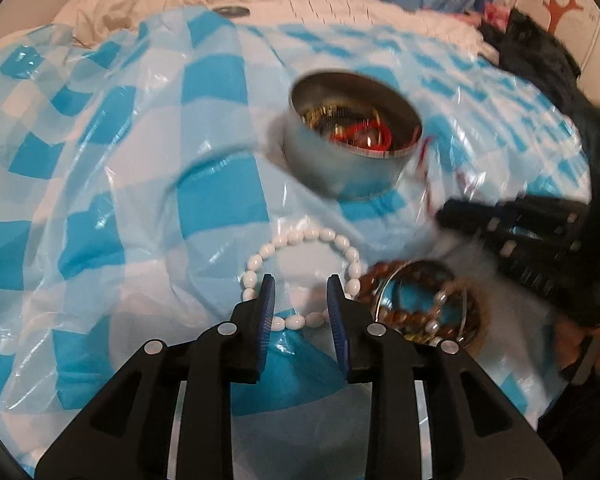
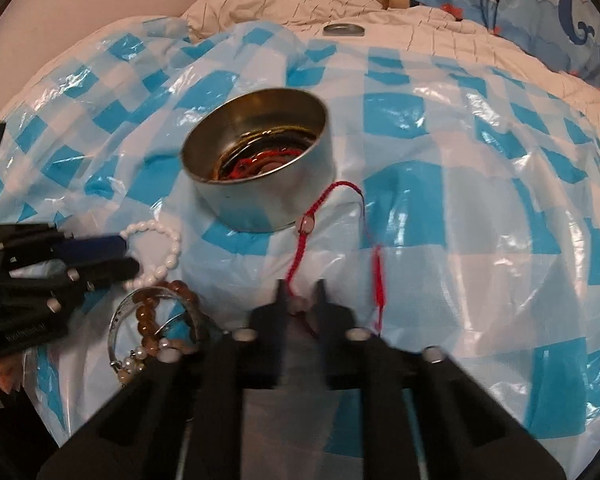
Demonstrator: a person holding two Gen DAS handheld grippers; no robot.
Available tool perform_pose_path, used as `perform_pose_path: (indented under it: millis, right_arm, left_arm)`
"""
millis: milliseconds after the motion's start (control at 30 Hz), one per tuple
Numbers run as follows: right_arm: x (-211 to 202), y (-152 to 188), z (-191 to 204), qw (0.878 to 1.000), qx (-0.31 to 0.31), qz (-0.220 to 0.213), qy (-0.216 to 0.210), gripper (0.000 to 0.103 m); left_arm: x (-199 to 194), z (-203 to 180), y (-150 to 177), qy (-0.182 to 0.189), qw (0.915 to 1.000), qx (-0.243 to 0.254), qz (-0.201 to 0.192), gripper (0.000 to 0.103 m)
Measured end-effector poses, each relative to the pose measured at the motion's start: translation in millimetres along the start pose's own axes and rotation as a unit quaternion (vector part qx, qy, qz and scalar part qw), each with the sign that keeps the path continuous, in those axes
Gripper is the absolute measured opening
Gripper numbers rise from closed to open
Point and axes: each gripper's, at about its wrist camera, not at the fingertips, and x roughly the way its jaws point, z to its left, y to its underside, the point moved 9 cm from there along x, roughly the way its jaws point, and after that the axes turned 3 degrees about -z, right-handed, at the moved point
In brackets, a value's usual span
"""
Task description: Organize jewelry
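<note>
A round metal tin (image 1: 352, 140) (image 2: 260, 168) holding red and gold jewelry sits on a blue-and-white checked plastic sheet (image 1: 140, 160). A white bead bracelet (image 1: 300, 272) (image 2: 160, 248) lies in front of it. My left gripper (image 1: 300, 304) is open, its blue fingers astride the bracelet's near side. A pile of brown bead bracelets and a silver bangle (image 1: 424, 304) (image 2: 156, 320) lies beside it. My right gripper (image 2: 302, 300) is shut on a red cord bracelet (image 2: 312, 220) that trails toward the tin. The right gripper also shows at the right of the left wrist view (image 1: 512, 228).
The sheet covers a rumpled white quilt (image 2: 340, 4) on a bed. A small metal lid (image 2: 344, 30) lies behind the sheet. Blue patterned bedding (image 2: 560, 8) and dark clothing (image 1: 540, 60) lie at the far right.
</note>
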Motion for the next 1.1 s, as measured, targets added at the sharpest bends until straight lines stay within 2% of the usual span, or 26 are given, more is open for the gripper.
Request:
perform_pose_path:
  millis: [67,100,133,400,533,567,600,633,667,700,800,833,900,967,1100]
  right_arm:
    - [-5.6,-3.5,-2.1,1.000,0.018,-0.011,-0.019,0.011]
    - [-8.6,-5.9,-3.2,0.999,0.025,-0.017,-0.024,0.011]
    - [-12.1,-8.5,-4.5,0.999,0.033,-0.025,-0.030,0.011]
    - [-35.8,-29.0,-16.0,0.991,0.088,-0.074,-0.068,0.011]
    - [-41.8,-31.9,-17.2,0.989,0.097,-0.085,-0.074,0.011]
    - [-41.1,-31.7,-16.7,0.989,0.097,-0.084,-0.074,0.011]
    - [-40.2,-31.2,-16.2,0.989,0.097,-0.082,-0.076,0.011]
    - [-39.8,-30.2,-16.0,0.989,0.097,-0.080,-0.077,0.011]
    - [-39.7,-30.1,-16.1,0.989,0.097,-0.079,-0.078,0.011]
    - [-40.3,-30.1,-16.5,0.989,0.097,-0.080,-0.079,0.011]
    - [-41.5,-30.4,-17.4,0.988,0.099,-0.081,-0.081,0.011]
    - [-41.4,-30.3,-17.3,0.988,0.099,-0.080,-0.081,0.011]
    - [-42.0,-30.2,-17.0,0.988,0.100,-0.079,-0.083,0.011]
    - [-42.4,-30.1,-16.4,0.988,0.100,-0.079,-0.084,0.011]
    - [-43.1,-30.7,-16.5,0.988,0.102,-0.080,-0.084,0.011]
  left_arm:
    - [-0.1,-1.4,0.8,-0.004,1.0000,0.006,0.000,0.023]
    - [-2.2,-2.7,0.1,-0.002,0.9999,0.011,-0.003,0.007]
    - [-4.3,-3.3,-1.0,-0.002,0.9999,0.014,-0.006,0.002]
    - [-38.7,10.7,-24.8,0.004,0.9970,-0.013,-0.077,0.000]
    - [-32.4,21.8,-29.2,-0.006,0.9967,-0.028,-0.076,0.001]
    - [-29.5,22.5,-29.3,-0.009,0.9970,-0.028,-0.072,0.007]
    - [-23.9,22.6,-29.3,-0.017,0.9973,-0.026,-0.066,0.022]
    - [-21.0,23.9,-28.2,-0.021,0.9974,-0.025,-0.065,0.032]
    - [-18.3,24.1,-28.4,-0.026,0.9973,-0.024,-0.064,0.049]
    - [-15.2,23.3,-28.5,-0.029,0.9974,-0.023,-0.063,0.053]
    - [0.9,21.1,-18.2,-0.038,0.9989,-0.010,-0.026,0.055]
    - [4.9,19.5,-14.0,-0.044,0.9989,0.000,-0.017,0.053]
    - [8.5,15.6,-8.6,-0.056,0.9980,0.027,-0.004,0.017]
    - [5.4,11.8,-8.4,-0.054,0.9977,0.040,-0.005,0.006]
    - [-6.1,7.5,-13.7,-0.049,0.9976,0.044,-0.020,0.006]
